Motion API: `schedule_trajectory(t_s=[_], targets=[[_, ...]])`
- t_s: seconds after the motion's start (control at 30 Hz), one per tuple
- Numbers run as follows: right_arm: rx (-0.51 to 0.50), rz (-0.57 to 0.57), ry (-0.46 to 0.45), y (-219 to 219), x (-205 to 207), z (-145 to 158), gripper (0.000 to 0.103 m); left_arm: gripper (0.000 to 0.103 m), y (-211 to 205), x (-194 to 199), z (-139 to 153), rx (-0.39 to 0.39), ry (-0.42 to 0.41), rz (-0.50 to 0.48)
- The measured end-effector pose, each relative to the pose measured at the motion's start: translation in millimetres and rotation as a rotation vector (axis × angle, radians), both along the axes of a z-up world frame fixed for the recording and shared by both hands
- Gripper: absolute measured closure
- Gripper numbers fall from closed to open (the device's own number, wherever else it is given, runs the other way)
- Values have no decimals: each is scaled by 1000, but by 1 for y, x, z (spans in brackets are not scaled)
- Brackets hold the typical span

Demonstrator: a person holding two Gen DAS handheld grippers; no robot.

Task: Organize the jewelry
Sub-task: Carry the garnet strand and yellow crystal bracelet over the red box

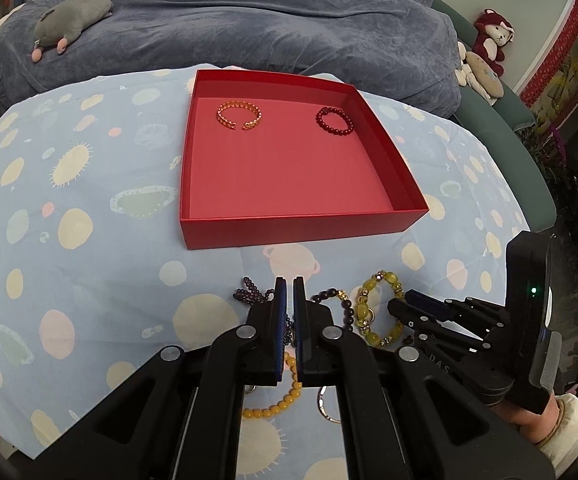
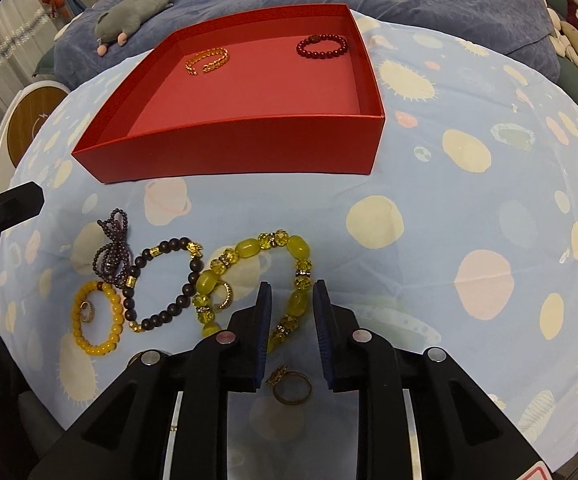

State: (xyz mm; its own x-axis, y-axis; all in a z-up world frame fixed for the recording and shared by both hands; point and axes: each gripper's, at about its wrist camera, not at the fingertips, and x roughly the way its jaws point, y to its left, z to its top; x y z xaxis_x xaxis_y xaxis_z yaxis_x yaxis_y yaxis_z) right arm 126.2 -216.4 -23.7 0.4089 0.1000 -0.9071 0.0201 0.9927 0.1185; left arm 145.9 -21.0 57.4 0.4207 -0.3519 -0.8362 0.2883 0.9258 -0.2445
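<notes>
A red open box (image 1: 289,229) (image 2: 249,152) sits on the spotted blue cloth. Inside lie a gold open bangle (image 1: 239,115) (image 2: 208,61) and a dark red bead bracelet (image 1: 334,121) (image 2: 321,45). In front of the box lie a yellow-green bead bracelet (image 2: 249,252) (image 1: 369,312), a dark wood bead bracelet (image 2: 185,292), a purple bead strand (image 2: 113,248) (image 1: 249,292), an amber bead bracelet (image 2: 113,320) (image 1: 285,400) and rings (image 2: 293,388). My right gripper (image 2: 291,290) is open, its jaws astride the yellow-green bracelet's right side. My left gripper (image 1: 289,284) is nearly shut and empty over the purple strand.
A sofa under a blue-grey blanket (image 1: 249,20) runs behind the table, with a grey plush toy (image 1: 73,20) on it and more plush toys (image 1: 489,40) at the right. A round wooden stool (image 2: 37,120) stands left of the table.
</notes>
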Motion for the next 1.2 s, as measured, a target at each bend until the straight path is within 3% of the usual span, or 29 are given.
schedule_trajectory(t_s=[0.1,0.13,0.2,0.27,0.33,0.53,0.67,0.77,0.8,1.0,1.2], targets=[[-12,5,-6,0,0,0,94,99,4,-1,-8,-3,16,9],[1,1,-5,-1,1,0,93,99,6,-2,-11,-6,22,13],[17,-4,-17,-2,-1,5,93,88,11,-4,-19,-2,35,27],[30,-7,-32,-3,-1,11,93,65,13,-6,-29,3,55,36],[44,-8,-43,-3,-3,17,93,62,12,-7,-36,6,60,41],[85,-23,-59,-2,-7,28,93,63,-5,4,-59,47,93,12],[104,-23,-69,0,-9,35,93,74,-12,7,-72,71,91,2],[109,-16,-83,3,-9,43,93,95,-15,8,-74,90,94,-14],[113,-13,-88,4,-9,47,93,95,-15,9,-73,89,97,-19],[125,11,-129,10,-6,77,93,95,-12,4,-51,62,78,-41],[124,53,-193,15,2,124,93,95,-14,2,-3,18,43,-80]])
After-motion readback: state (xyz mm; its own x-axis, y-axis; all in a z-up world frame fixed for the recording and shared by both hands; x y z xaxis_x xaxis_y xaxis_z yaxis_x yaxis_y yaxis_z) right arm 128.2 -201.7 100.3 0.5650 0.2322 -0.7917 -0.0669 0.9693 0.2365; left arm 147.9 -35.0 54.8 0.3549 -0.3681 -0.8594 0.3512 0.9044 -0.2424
